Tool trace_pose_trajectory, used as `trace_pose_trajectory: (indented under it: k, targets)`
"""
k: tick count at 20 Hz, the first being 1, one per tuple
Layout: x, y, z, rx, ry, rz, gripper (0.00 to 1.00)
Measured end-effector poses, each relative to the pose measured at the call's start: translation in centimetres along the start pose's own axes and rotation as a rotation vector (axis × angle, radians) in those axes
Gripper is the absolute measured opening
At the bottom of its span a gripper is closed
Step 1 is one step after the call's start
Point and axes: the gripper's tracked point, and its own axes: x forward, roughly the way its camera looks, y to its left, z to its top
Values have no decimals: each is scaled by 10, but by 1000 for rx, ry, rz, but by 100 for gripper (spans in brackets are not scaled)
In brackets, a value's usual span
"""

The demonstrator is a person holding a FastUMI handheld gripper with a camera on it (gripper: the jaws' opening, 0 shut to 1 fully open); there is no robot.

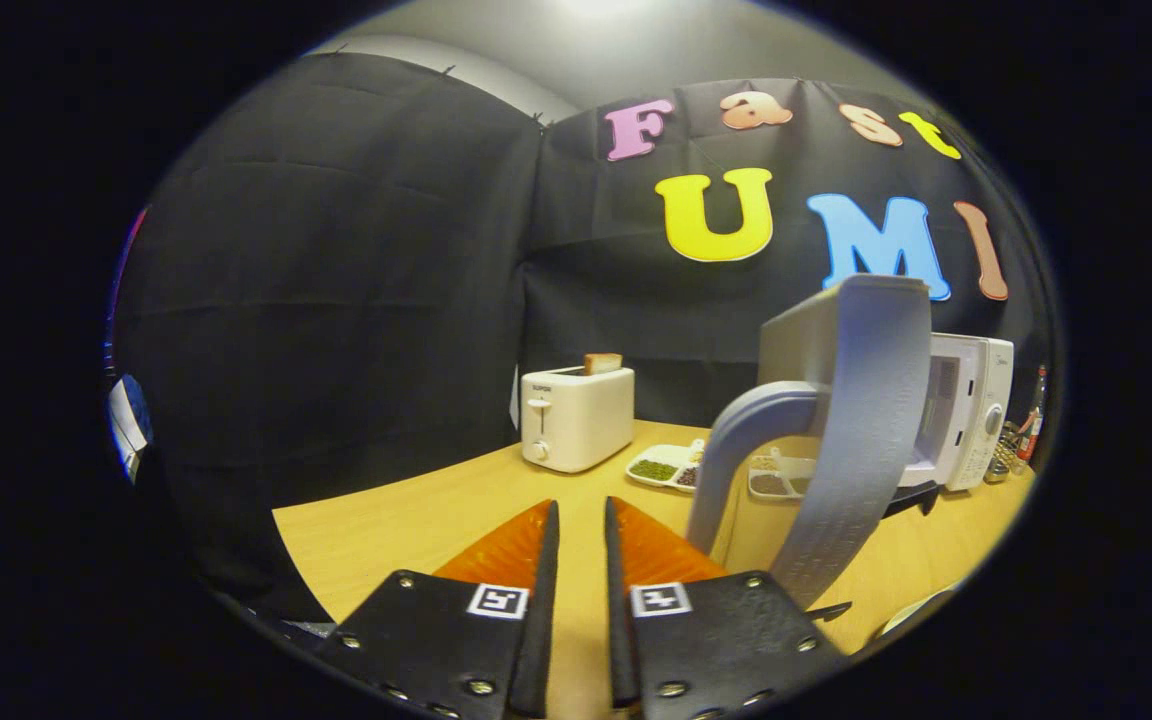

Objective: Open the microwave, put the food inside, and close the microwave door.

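Writing: small print on the toaster (577, 417) front and on the microwave (966, 408) panel, too small to make out
Tool (581, 510): fingers nearly together, a narrow gap between them, nothing held, above bare table (406, 525)
Microwave door (851, 420): swung open, standing edge-on just ahead and right of the fingers, its curved handle (736, 450) facing them
Obstruction: door hides part of the cavity and the divided food tray (671, 466)
Toaster: beyond the fingers, bread slice (602, 363) sticking up
Far right: bottle (1034, 410) beside the microwave
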Motion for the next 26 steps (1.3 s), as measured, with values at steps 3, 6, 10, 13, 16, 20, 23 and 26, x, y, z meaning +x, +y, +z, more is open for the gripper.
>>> trace_pose_trajectory:
  k: [3,6,10,13,16,20,23,26]
  targets:
    - [-2,-13,3,6,2,-13,4]
    - [-14,-49,9,-9,-15,-76,1]
    - [-30,-110,14,4,3,-152,1]
    - [-39,-164,26,-28,-12,-219,1]
    - [-39,-219,27,13,5,-279,1]
    - [-40,-292,27,29,10,-381,1]
    - [-35,-337,31,25,13,-450,1]
    - [-25,-369,38,26,12,-488,1]
